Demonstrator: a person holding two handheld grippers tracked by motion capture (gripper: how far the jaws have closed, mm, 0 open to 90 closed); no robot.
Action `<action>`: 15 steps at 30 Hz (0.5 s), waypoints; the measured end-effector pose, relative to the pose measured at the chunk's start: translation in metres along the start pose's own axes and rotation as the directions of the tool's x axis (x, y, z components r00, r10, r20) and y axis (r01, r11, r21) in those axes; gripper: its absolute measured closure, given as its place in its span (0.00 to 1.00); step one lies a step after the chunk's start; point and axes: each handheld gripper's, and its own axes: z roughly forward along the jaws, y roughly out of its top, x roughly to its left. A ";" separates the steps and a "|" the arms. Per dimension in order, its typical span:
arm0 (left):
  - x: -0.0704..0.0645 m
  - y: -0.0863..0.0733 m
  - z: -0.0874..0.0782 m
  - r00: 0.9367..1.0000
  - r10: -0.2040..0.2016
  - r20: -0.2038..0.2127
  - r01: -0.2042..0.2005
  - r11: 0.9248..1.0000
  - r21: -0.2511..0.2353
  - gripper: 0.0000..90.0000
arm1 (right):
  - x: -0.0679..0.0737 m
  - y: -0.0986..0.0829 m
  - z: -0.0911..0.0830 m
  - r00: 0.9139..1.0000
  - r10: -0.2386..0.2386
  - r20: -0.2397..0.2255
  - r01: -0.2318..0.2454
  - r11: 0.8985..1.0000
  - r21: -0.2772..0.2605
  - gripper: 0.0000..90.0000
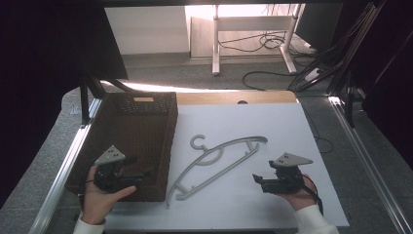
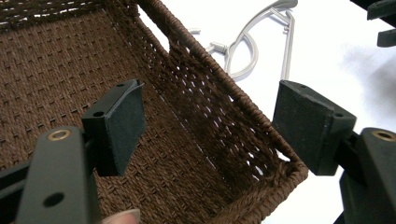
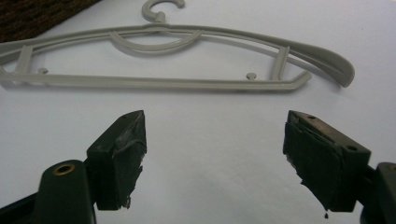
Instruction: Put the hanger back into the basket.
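A grey plastic hanger lies flat on the white tabletop, its hook toward the far side. Left of it stands a brown woven basket with nothing inside. My left gripper hovers over the basket's near right corner, open with nothing between its jaws. In the left gripper view the jaws straddle the basket's wall, and the hanger lies beyond it. My right gripper is open just right of the hanger, holding nothing. In the right gripper view the hanger lies a little ahead of the open jaws.
Aluminium rails run along both sides of the table. Beyond the far edge, a white desk frame and loose cables sit on the floor. The other gripper's jaws show in the top right corner of the left gripper view.
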 end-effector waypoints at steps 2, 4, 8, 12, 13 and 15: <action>0.000 0.000 0.000 1.000 0.000 0.000 0.000 1.000 0.000 0.28 | 0.000 0.000 0.000 1.000 0.001 0.000 -0.001 1.000 -0.002 0.25; 0.000 -0.001 -0.001 1.000 -0.002 -0.001 0.002 1.000 -0.003 0.28 | -0.001 0.001 0.000 1.000 0.008 -0.005 -0.008 1.000 -0.006 0.25; 0.001 -0.001 -0.002 1.000 -0.001 0.002 0.001 1.000 -0.004 0.28 | -0.001 0.002 0.001 1.000 0.008 0.009 -0.008 1.000 -0.009 0.24; -0.001 -0.001 -0.002 1.000 0.007 0.009 -0.007 1.000 -0.001 0.28 | -0.001 0.001 -0.001 1.000 0.018 0.010 -0.018 1.000 0.001 0.27; -0.001 0.000 -0.002 1.000 0.007 0.014 -0.007 1.000 -0.004 0.28 | 0.000 0.002 -0.001 1.000 0.023 0.002 -0.023 1.000 0.004 0.28; -0.001 0.000 -0.002 1.000 0.014 0.013 -0.014 1.000 0.001 0.28 | 0.000 0.002 -0.001 1.000 0.024 0.002 -0.024 1.000 0.006 0.29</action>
